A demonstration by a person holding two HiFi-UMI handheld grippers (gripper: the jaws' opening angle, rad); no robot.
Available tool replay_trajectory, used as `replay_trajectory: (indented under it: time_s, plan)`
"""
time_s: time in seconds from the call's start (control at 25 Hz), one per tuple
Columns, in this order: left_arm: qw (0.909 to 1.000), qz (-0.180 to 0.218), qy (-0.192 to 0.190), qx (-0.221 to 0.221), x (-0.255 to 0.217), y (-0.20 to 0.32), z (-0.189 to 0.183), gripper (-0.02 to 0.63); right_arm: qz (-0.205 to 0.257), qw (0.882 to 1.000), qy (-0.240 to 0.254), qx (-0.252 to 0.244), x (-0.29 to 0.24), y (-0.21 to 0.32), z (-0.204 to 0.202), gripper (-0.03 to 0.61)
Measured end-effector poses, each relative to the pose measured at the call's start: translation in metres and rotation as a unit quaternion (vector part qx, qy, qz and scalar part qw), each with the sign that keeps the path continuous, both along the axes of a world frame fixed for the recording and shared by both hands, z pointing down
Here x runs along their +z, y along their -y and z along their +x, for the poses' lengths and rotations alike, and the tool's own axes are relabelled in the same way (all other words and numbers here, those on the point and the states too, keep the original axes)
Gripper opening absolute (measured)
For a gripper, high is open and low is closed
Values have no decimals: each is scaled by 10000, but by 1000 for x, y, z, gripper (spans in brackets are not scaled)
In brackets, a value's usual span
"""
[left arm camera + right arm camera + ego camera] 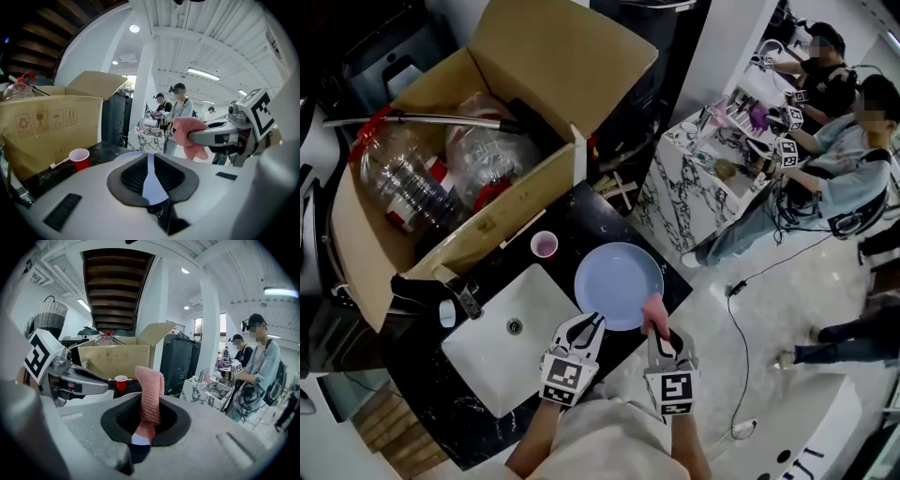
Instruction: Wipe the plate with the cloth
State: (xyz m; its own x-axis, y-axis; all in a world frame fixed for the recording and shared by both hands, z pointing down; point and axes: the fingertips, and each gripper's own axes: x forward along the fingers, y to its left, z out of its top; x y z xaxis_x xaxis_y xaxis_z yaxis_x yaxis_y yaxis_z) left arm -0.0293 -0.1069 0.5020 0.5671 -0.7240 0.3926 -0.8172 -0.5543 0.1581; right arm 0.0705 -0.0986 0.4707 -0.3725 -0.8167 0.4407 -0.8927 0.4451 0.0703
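Note:
A pale blue plate (617,283) lies on the black counter to the right of the sink. My left gripper (590,325) is shut on the plate's near edge; the left gripper view shows the plate (151,180) edge-on between the jaws. My right gripper (655,328) is shut on a pink knitted cloth (652,309), which touches the plate's near right rim. In the right gripper view the cloth (149,392) stands up out of the jaws. The cloth (190,133) and the right gripper (220,136) also appear in the left gripper view.
A white sink (516,337) sits left of the plate. A small red cup (544,245) stands behind it, next to a large cardboard box (478,141) of plastic bottles. People work at a marble table (703,159) to the right.

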Motion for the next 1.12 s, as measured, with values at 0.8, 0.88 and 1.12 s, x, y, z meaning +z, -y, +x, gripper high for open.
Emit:
replay_trajectory:
  time_s: [0.8,0.88,1.12]
  plan:
    - [9961,-715,106,-497,70,41,-55,66,-353,9984,-88,-440,40,47,-56,28]
    - [9948,-816,138,-594,79,41,-59,70,-387,9976,-74,-564,45,51,-61,28]
    - [9909,-1000,253,-868,98,46,-62,75,-508,9948,40,-881,60,68,-71,28]
